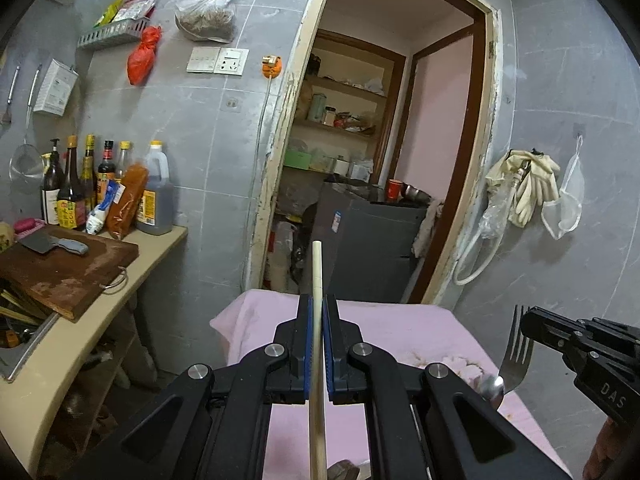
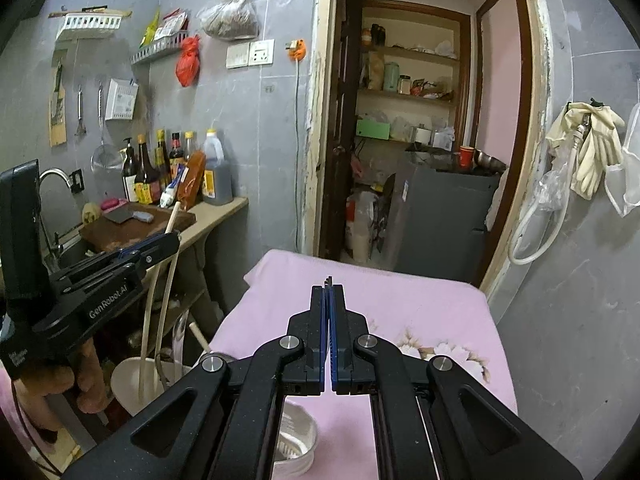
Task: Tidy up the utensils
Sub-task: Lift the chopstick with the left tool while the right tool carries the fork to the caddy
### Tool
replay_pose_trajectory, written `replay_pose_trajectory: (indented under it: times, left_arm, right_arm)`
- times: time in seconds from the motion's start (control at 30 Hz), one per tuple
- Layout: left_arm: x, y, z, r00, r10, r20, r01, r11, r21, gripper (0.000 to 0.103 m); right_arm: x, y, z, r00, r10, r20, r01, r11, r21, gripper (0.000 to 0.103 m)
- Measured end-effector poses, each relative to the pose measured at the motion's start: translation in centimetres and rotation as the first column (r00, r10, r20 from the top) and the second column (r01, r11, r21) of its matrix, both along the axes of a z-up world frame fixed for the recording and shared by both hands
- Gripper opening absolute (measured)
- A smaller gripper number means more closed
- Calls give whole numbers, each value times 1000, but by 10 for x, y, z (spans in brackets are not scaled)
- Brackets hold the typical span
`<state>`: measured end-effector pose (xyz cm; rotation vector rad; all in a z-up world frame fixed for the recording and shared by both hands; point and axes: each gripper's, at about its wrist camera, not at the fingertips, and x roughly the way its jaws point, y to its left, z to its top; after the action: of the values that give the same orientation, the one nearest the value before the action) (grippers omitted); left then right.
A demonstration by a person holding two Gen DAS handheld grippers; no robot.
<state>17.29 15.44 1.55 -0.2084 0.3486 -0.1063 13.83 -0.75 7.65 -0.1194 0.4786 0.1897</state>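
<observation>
Over the pink desk: both grippers hang above the cloth-covered desk (image 2: 420, 300), each loaded with a utensil. Sorting looks to be under way rather than finished.
Left gripper (image 1: 318, 304): jaws closed on a pale chopstick (image 1: 317, 264), which runs straight between the blue pads and pokes out toward 12 o'clock.
Chopstick, from the right wrist: at 9 o'clock two pale shafts trail from the left gripper down toward a white container (image 2: 128, 380) at 7 o'clock, beside the desk's edge. I cannot tell whether both shafts are clamped.
Right gripper (image 2: 329, 292): jaws pressed together on a fork (image 1: 520, 352). It shows edge-on in this gripper's own view, with only the tine tips peeking out at 12 o'clock.
Fork, from the left wrist: at 4 o'clock, tines upright, above the desk's right side.
Spoon (image 1: 493, 387): its bowl sits just beside the fork's neck; whether it is held or lying on the desk I cannot tell.
Ribbed white holder (image 2: 298, 436): on the desk at 6 o'clock, under the right gripper.
Why held so: each utensil is gripped along its shaft with the ends free — probably so it can be lowered end-first into a holder.
</observation>
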Motion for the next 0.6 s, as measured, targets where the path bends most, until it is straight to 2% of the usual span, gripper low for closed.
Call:
replay_pose_trajectory:
  times: [0.2,0.37,0.6]
  left_arm:
    - [-2,-6,-5,1000,-9,-10,10,999,43,5]
    - [-9,-12,-8,1000,-22,-12,23,995,92,5]
    - [-19,-12,-12,999,-50,-9,50,995,90,5]
  right_arm:
    - [-2,8,-8,1000,15,-24,-16,1000,-22,2]
    - [-2,9,-16,999,16,-44,-16,1000,3,3]
    - [-3,8,-29,997,14,-70,-12,1000,22,3]
